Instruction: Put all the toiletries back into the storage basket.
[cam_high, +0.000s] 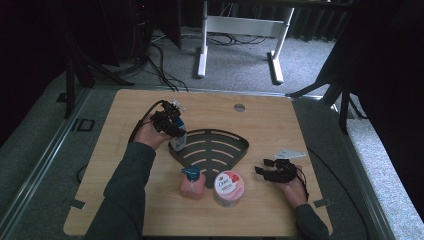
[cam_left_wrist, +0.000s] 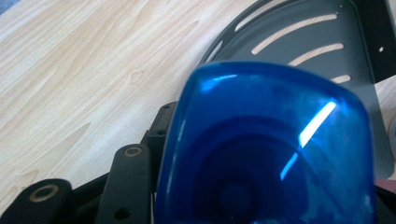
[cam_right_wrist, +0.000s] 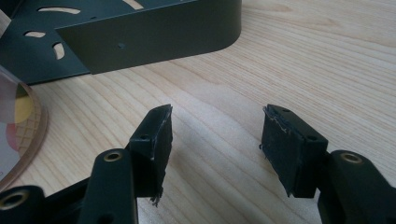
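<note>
My left gripper (cam_high: 171, 129) is shut on a bottle (cam_high: 178, 143), held at the left edge of the black fan-shaped slotted tray (cam_high: 235, 142). In the left gripper view the bottle's glossy blue end (cam_left_wrist: 266, 149) sits close to the camera, with one black finger (cam_left_wrist: 159, 128) pressed against its left side; the other finger is hidden behind it. The tray's slotted floor (cam_left_wrist: 322, 51) lies beyond. My right gripper (cam_high: 266, 169) rests low on the table right of the tray, open, with nothing between its jaws (cam_right_wrist: 215, 140).
A pink pump bottle (cam_high: 192, 183) and a round Dove jar (cam_high: 228, 188) stand side by side in front of the tray. The jar's edge (cam_right_wrist: 16, 126) is left of my right gripper, and the tray's wall (cam_right_wrist: 154, 37) is ahead of it. A cable hole (cam_high: 239, 107) sits near the far edge.
</note>
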